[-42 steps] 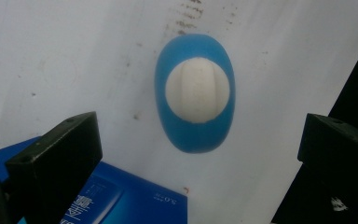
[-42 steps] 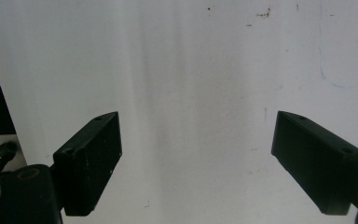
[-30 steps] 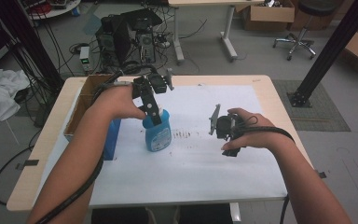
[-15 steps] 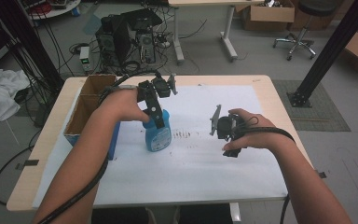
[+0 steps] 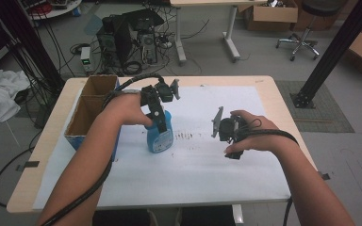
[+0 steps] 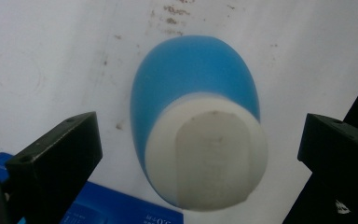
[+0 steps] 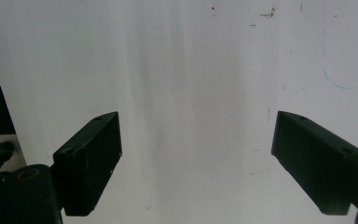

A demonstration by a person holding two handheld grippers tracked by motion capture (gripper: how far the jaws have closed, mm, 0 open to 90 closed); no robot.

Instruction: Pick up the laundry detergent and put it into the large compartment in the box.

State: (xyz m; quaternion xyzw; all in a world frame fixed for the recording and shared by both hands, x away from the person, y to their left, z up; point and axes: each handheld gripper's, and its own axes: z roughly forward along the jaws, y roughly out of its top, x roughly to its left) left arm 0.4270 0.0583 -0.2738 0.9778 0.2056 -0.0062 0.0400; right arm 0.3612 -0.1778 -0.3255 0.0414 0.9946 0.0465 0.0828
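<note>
Left gripper view puts our left gripper [image 6: 198, 149], jaws spread wide & not gripping, over the upright blue plastic bottle w/ white cap [image 6: 200, 126] standing on the white sheet [image 6: 51, 56]; prob light, slick, squeezable; we'd grip the body under the cap; right gripper [image 7: 196, 158] open, empty.

The blue bottle [image 6: 191, 88] is showing smooth, matt plastic, and its white cap [image 6: 209, 156] is looking dull and faintly scuffed. The white sheet [image 5: 202, 179] is reading as matt paper, speckled with brown marks. The box [image 5: 87, 115] is showing plain brown cardboard. The table [image 5: 283, 101] edge is looking like pale, smooth wood.
</note>
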